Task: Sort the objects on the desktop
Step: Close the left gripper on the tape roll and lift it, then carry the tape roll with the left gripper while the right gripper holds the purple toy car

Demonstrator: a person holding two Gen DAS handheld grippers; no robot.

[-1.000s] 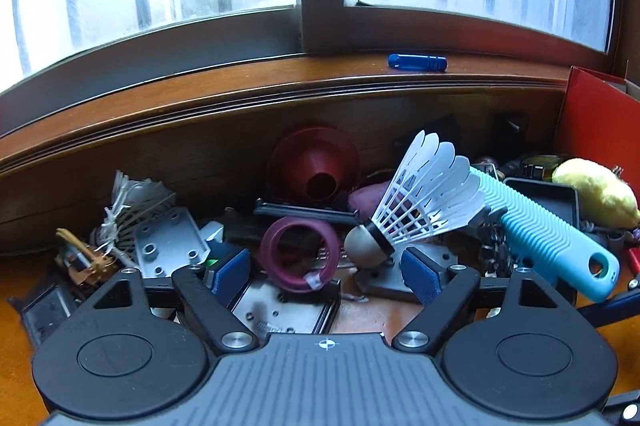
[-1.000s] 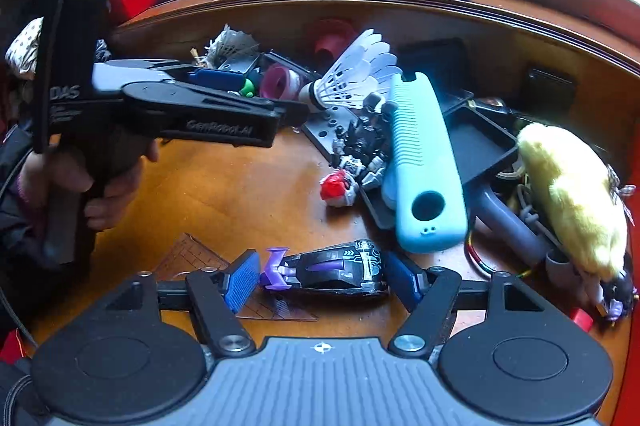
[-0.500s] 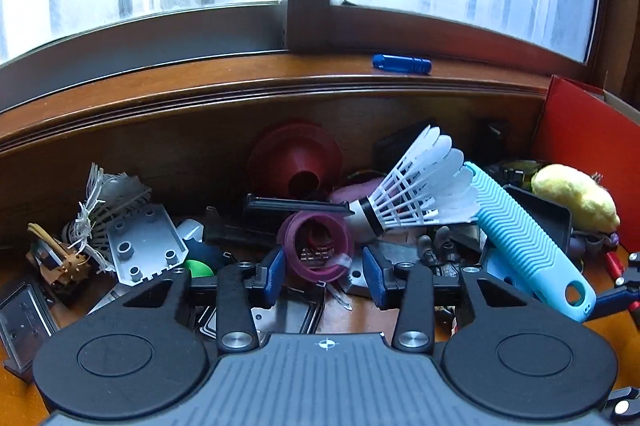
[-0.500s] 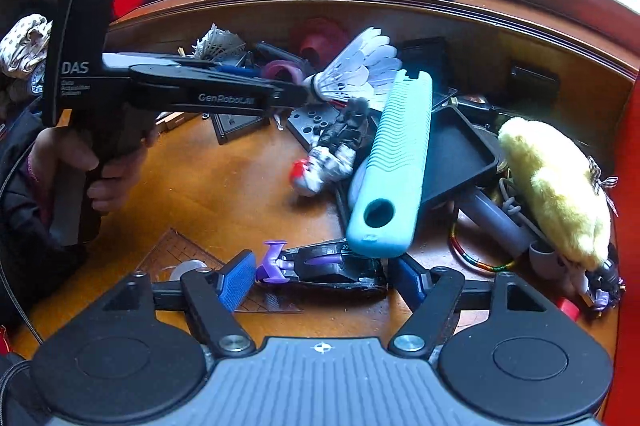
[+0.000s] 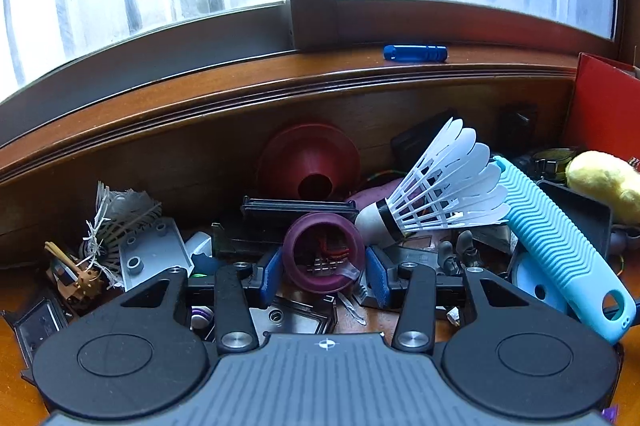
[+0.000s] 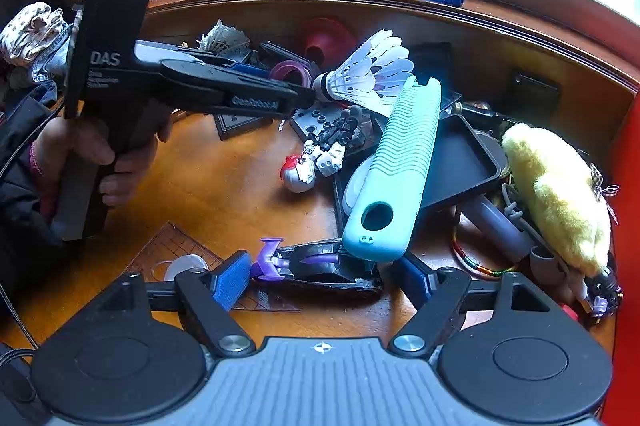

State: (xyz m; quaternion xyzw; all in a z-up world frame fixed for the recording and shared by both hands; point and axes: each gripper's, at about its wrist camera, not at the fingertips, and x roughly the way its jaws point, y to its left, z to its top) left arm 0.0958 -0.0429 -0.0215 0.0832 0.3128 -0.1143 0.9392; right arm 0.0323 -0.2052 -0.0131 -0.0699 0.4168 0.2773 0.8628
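Our left gripper (image 5: 324, 268) is clamped on the purple ring (image 5: 323, 252), one blue pad against each side of it, at the back of the wooden desk (image 6: 224, 186) among the clutter. Touching the ring's right side is the white shuttlecock (image 5: 436, 194), and to the right of that lies the turquoise brush handle (image 5: 560, 246). Our right gripper (image 6: 324, 278) stands wide, its jaws having just been opening; the black and purple toy car (image 6: 320, 266) lies between the pads, the left pad beside its purple tail and the right pad apart from it. The brush handle's end overlaps the car. A yellow plush toy (image 6: 556, 194) lies at right.
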